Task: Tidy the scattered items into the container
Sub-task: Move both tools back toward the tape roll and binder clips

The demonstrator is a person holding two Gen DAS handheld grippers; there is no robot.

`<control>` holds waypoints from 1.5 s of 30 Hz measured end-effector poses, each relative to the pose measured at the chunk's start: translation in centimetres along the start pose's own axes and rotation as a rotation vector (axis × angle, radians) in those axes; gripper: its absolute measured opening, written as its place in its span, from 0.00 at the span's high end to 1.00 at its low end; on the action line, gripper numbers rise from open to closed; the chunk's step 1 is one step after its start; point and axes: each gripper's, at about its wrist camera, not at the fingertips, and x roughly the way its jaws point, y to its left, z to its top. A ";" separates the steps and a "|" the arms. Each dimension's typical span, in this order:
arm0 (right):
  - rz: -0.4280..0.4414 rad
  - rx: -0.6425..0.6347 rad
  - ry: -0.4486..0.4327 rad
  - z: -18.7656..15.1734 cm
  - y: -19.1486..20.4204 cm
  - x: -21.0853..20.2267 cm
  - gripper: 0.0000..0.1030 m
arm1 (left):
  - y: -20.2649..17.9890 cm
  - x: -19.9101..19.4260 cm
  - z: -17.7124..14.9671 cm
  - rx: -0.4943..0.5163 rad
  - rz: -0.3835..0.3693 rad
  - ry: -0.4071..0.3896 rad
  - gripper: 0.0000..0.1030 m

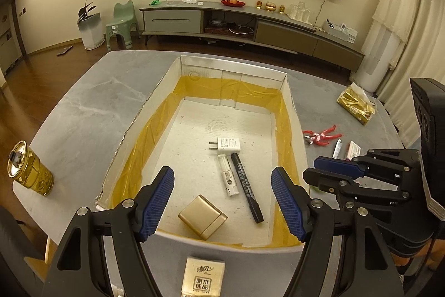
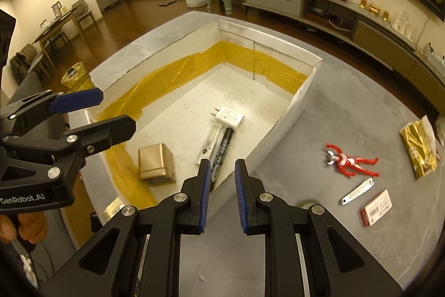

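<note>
Cardboard container (image 1: 281, 74), white-walled and lined with glossy yellow tape, sits on a grey marble-look table (image 1: 83, 113) in a wood-floored living room. Inside lie a white plug adapter (image 1: 228, 146), a black marker (image 1: 247, 187), a white tube (image 1: 228, 178) and a rounded gold box (image 1: 202, 216). Left tongs (image 1: 224, 202) hang released over the near wall; right tongs (image 2: 221, 195), ribbed blue pads parted and empty, hover at the right wall. On the table to the right: a red figurine (image 2: 350, 162), metal nail clipper (image 2: 357, 190), flat red-and-white packet (image 2: 376, 208), gold tissue pack (image 2: 420, 151).

Grey table (image 1: 83, 107) – white box (image 1: 297, 130), gold can (image 1: 30, 171), red figure (image 2: 349, 162), tissue pack (image 1: 356, 102)
</note>
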 end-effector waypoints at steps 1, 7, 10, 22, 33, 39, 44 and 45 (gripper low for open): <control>0.000 0.000 -0.002 -0.2 0.1 -0.2 0.81 | -0.1 -0.2 -0.1 0.001 -0.001 -0.002 0.29; 0.009 0.000 -0.016 -1.6 0.5 -2.0 0.81 | -1.0 -1.7 -0.9 0.014 -0.008 -0.007 0.29; 0.012 0.005 -0.020 -2.5 0.5 -2.9 0.81 | -1.6 -2.3 -1.5 0.022 -0.014 -0.008 0.29; 0.020 0.067 -0.058 -6.0 -1.8 -6.5 0.79 | -5.7 -3.9 -3.2 0.064 -0.061 0.001 0.29; 0.009 0.153 -0.081 -10.1 -5.8 -9.1 0.78 | -10.8 -3.2 -4.5 0.131 -0.115 0.031 0.29; -0.011 0.236 -0.081 -12.7 -9.6 -9.6 0.78 | -14.1 -1.5 -4.7 0.168 -0.149 0.060 0.29; -0.035 0.275 -0.068 -14.3 -12.3 -9.1 0.78 | -16.6 0.7 -4.8 0.193 -0.166 0.090 0.29; -0.039 0.283 -0.064 -14.6 -12.8 -8.8 0.78 | -17.0 1.2 -4.9 0.197 -0.167 0.095 0.29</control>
